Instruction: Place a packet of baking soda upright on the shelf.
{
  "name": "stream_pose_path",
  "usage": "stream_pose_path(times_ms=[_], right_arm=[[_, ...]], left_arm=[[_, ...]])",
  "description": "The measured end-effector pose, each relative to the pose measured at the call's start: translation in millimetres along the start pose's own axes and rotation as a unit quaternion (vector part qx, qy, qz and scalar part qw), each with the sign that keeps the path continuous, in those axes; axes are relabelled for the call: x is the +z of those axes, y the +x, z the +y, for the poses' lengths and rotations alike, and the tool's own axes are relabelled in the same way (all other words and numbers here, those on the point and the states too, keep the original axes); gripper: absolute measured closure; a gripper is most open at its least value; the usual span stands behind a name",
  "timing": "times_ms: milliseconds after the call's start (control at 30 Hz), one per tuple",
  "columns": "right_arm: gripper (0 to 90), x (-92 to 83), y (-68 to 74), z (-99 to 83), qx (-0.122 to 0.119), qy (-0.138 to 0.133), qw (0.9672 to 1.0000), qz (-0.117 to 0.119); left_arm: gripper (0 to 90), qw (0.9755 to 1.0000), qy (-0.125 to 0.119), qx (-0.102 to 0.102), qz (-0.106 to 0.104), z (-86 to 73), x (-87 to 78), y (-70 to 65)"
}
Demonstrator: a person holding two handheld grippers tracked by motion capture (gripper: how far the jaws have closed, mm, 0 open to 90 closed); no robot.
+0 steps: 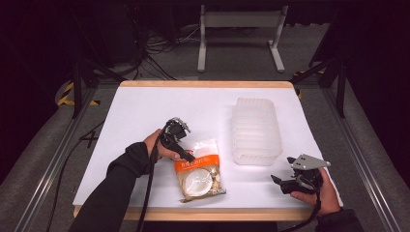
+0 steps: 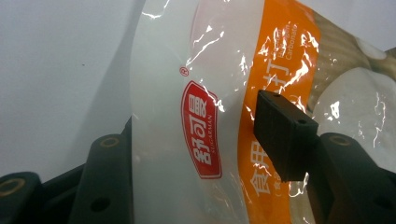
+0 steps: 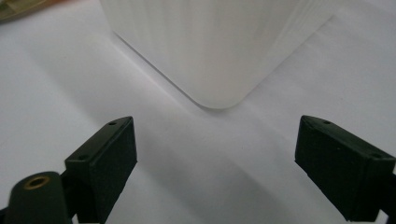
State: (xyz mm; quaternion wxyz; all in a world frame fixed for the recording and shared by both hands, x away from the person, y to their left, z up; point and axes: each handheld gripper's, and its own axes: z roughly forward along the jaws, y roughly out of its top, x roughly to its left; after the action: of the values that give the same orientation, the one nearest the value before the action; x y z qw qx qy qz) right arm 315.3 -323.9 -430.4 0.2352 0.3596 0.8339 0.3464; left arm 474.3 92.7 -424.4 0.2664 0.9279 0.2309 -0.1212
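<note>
A: Left first. Left gripper (image 1: 186, 155) sits at the top edge of the packet (image 1: 199, 169), near the front middle of the table (image 1: 145, 111). In the left gripper view the packet's clear top flap (image 2: 159, 116) runs between the jaws: one jaw under it, one pad (image 2: 282, 135) over the orange band. Jaws about half closed.

B: Holding it?

A: Can't tell. The flap is between the jaws, but whether both pads press on it isn't visible. Packet lies flat on the table.

B: Risk?

A: My read: only thin film is in the bite. If the pads pinch just the slick flap, it could slide out on the lift, or the film could stretch and the heavy end swing. The bite also looks off to one corner, so the packet may tilt.

B: Further right?

A: The tub (image 1: 256, 130) stands right of the packet, apart from it. A swinging packet could clip its rim.

B: Far right?

A: Right gripper (image 1: 283, 182) rests near the front right edge, jaws wide apart, nothing between them, aimed at the tub's corner (image 3: 219, 93). Close enough to nudge the tub.
</note>
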Motion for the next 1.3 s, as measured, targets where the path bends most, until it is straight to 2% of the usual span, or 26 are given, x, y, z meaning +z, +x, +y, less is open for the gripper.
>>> stream_pose_path(times_ms=[33,133,200,267,367,433,500,567,667,767,867,933,1033,1100,1167,1300], right_arm=[[13.3,0.1,-0.1,0.0,0.0,0.0,1.0,0.001],[13.3,0.3,-0.1,0.1,0.0,-0.001,1.0,0.001],[13.3,0.1,-0.3,0.0,0.0,-0.001,1.0,0.0],[13.3,-1.3,-0.6,0.0,0.002,-0.004,1.0,-0.007],[13.3,-1.5,-1.5,0.4,0.002,-0.002,0.9996,-0.027],[13.3,-1.4,-1.6,0.3,0.002,-0.002,0.9996,-0.028],[13.3,-1.9,-1.3,0.3,-0.001,-0.002,0.9995,-0.03],[13.3,-2.5,-1.4,0.3,-0.001,-0.004,0.9995,-0.031],[13.3,-2.3,-1.8,-0.1,0.001,-0.003,0.9995,-0.031],[13.3,-3.1,-2.2,-0.1,0.003,-0.005,0.9995,-0.032],[13.3,-4.6,-2.4,0.1,0.005,-0.008,0.9994,-0.034],[13.3,-4.8,-2.4,0.1,0.006,-0.007,0.9994,-0.035],[13.3,-5.5,-2.0,0.3,0.005,-0.007,0.9993,-0.035],[13.3,-5.9,-2.0,0.2,0.007,-0.009,0.9993,-0.036],[13.3,-6.2,-2.4,0.1,0.008,-0.01,0.9993,-0.035],[13.3,-6.9,-3.2,-0.4,0.013,-0.012,0.9992,-0.036]], left_arm=[[39.8,1.0,0.001,-0.003,-0.001,0.7,0.0,1.0],[47.4,0.9999,0.006,0.006,-0.013,2.7,1.4,0.9],[50.4,0.9994,0.015,0.023,-0.023,5.2,3.6,-1.9],[61.4,0.9985,0.031,0.04,-0.023,7.2,5.0,-4.0],[76.1,0.9983,0.041,0.04,-0.011,9.8,6.7,-4.5],[82.3,0.9985,0.036,0.038,-0.013,10.2,8.5,-5.9],[88.4,0.9983,0.035,0.045,-0.013,10.2,8.5,-6.6],[89.6,0.9982,0.023,0.053,-0.011,9.4,4.1,-9.4],[89.7,0.9985,0.01,0.054,-0.007,8.0,-0.3,-12.9],[89.8,0.9976,-0.016,0.066,0.007,5.3,-11.6,-24.0],[89.8,0.9956,-0.044,0.081,0.018,1.2,-25.1,-37.2],[89.8,0.9936,-0.056,0.092,0.032,-2.1,-33.0,-47.9],[89.8,0.9907,-0.074,0.106,0.042,-7.1,-43.1,-60.4],[89.8,0.988,-0.087,0.115,0.054,-10.9,-47.9,-69.0],[89.8,0.9873,-0.091,0.117,0.057,-12.6,-49.8,-72.6],[89.8,0.9824,-0.109,0.135,0.069,-17.0,-56.9,-86.4]])
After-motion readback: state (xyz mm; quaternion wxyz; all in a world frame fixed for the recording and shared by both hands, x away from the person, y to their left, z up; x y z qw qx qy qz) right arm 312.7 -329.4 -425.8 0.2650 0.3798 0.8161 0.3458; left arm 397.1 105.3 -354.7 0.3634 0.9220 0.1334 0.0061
